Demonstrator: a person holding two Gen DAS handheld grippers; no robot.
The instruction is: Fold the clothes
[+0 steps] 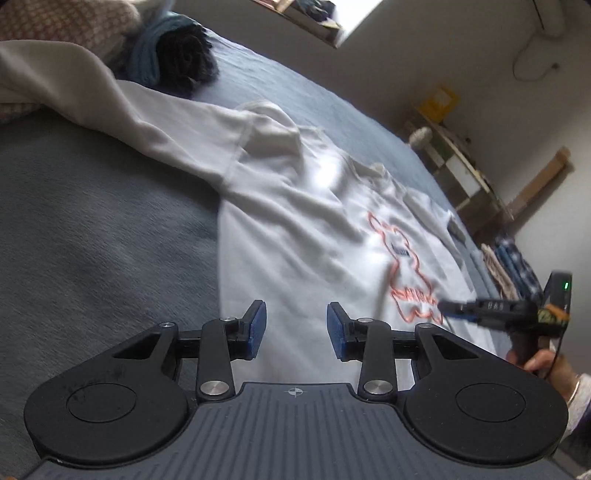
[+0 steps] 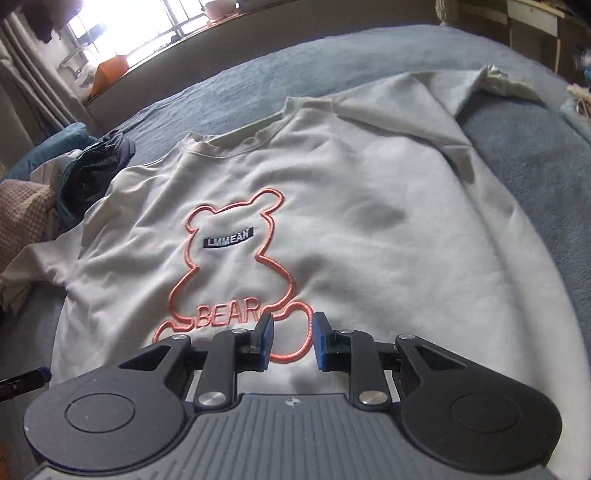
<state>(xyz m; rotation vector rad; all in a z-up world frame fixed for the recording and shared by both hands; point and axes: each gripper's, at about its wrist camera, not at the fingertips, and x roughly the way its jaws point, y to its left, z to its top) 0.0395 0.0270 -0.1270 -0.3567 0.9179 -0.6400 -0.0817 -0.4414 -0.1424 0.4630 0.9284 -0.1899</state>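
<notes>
A white sweatshirt [image 2: 369, 229] with an orange bear outline [image 2: 236, 266] and the word BEAR lies front up on a grey-blue bed cover [image 2: 535, 155]. My right gripper [image 2: 293, 332] hovers open over its lower front, just below the bear's feet, with nothing between the blue pads. In the left wrist view the same sweatshirt [image 1: 295, 229] stretches away, one sleeve [image 1: 110, 99] trailing up to the left. My left gripper [image 1: 295, 325] is open over the hem edge. The right gripper [image 1: 454, 308] shows at the right, held by a hand [image 1: 543, 363].
A pile of dark and teal clothes [image 1: 173, 51] and a checked knit [image 1: 55, 22] sit at the bed's far left. Folded patterned items [image 1: 513, 266] lie near the far edge. Wooden shelves [image 1: 461, 166] stand by the wall, and a window sill [image 2: 122, 70] runs beyond the bed.
</notes>
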